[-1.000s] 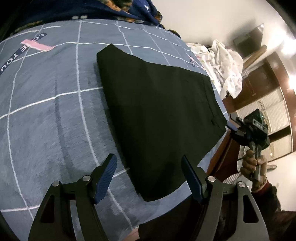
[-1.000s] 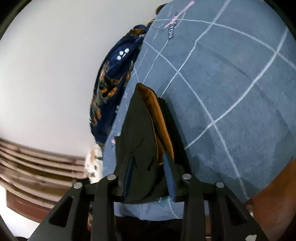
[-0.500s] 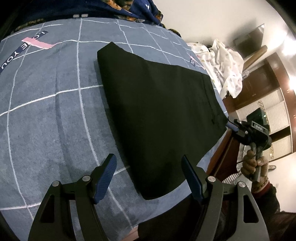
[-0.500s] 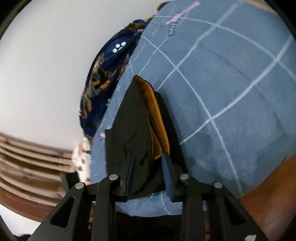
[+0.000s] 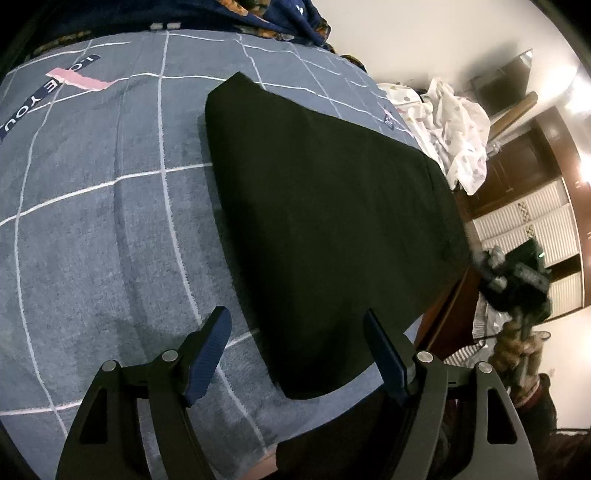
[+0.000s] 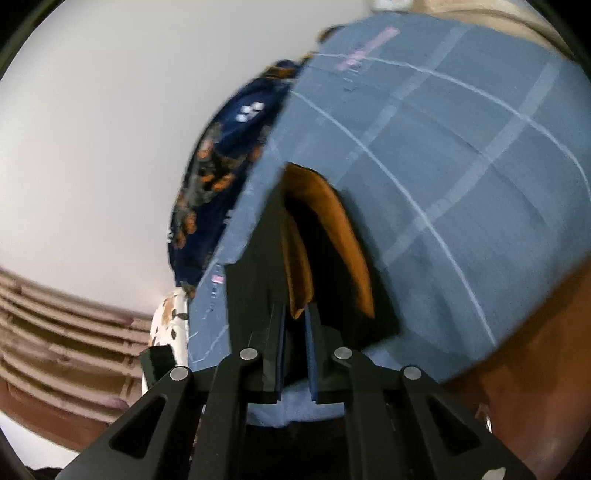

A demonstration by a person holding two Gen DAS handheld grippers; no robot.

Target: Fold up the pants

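Black pants point(image 5: 325, 221) lie folded flat on a blue-grey checked bedspread point(image 5: 92, 221). My left gripper point(image 5: 299, 350) is open and empty, hovering over the near corner of the pants. My right gripper point(image 6: 295, 325) is shut on the waistband edge of the pants point(image 6: 258, 266), where the orange lining point(image 6: 343, 229) shows. In the left wrist view the right gripper point(image 5: 517, 277) is at the bed's right edge, blurred, held by a hand.
A dark blue patterned cloth point(image 5: 288, 18) lies at the bed's far end. A white spotted garment point(image 5: 454, 125) lies at the far right. Brown wooden furniture point(image 5: 450, 314) and louvred doors stand beyond the bed's right edge.
My right gripper has closed from open onto the waistband edge of the pants. My left gripper has stayed open and has hardly moved.
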